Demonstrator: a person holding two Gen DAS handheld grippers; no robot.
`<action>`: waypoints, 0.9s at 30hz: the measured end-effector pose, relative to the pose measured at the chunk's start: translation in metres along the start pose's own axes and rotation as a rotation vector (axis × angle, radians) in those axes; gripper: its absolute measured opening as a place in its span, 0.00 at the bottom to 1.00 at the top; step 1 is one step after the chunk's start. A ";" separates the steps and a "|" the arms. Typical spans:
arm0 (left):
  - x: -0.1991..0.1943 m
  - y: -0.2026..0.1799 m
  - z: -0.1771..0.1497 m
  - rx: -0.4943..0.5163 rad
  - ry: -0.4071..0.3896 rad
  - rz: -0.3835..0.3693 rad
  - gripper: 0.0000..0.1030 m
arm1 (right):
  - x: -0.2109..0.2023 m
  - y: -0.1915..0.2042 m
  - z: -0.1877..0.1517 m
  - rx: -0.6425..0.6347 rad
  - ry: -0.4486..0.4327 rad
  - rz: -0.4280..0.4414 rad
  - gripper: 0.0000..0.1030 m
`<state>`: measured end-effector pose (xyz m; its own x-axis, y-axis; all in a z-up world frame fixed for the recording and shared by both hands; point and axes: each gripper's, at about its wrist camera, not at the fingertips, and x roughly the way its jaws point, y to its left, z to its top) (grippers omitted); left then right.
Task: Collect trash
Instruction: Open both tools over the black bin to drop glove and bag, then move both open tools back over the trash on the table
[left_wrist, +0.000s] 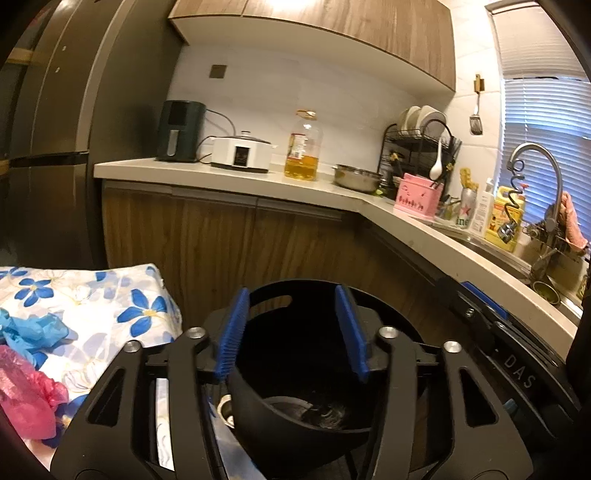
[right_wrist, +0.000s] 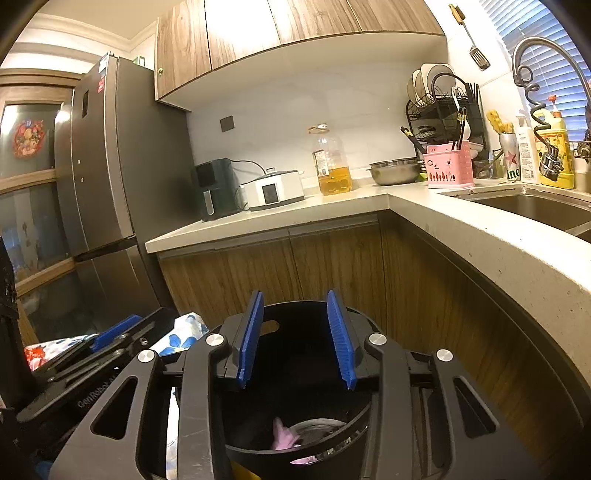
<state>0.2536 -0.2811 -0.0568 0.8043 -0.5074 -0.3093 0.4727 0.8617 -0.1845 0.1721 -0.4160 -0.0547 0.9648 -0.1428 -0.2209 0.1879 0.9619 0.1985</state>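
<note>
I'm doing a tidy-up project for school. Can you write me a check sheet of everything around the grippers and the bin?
Surface: floral cloth covers a table left of the bin.
Job's things: black bin below both grippers, something pink inside; crumpled blue wrapper and pink plastic lie on the cloth.
Clutter: oil bottle, steel bowl, pink caddy, beer can on the counter.
Grippers: left gripper open, empty; right gripper open, empty.
Cables: cord behind the white cooker.
Surroundings: fridge, sink, dish rack.
</note>
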 end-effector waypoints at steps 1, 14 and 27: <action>-0.002 0.002 0.000 -0.007 -0.002 0.005 0.55 | -0.001 0.000 0.000 0.002 0.000 0.000 0.39; -0.044 0.030 -0.008 -0.042 -0.024 0.135 0.75 | -0.012 0.007 -0.009 0.008 0.023 -0.016 0.59; -0.119 0.072 -0.028 -0.061 -0.072 0.327 0.77 | -0.042 0.035 -0.020 -0.012 0.015 -0.001 0.63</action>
<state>0.1814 -0.1589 -0.0588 0.9340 -0.2012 -0.2953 0.1651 0.9759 -0.1429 0.1344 -0.3717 -0.0580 0.9616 -0.1405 -0.2357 0.1867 0.9645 0.1870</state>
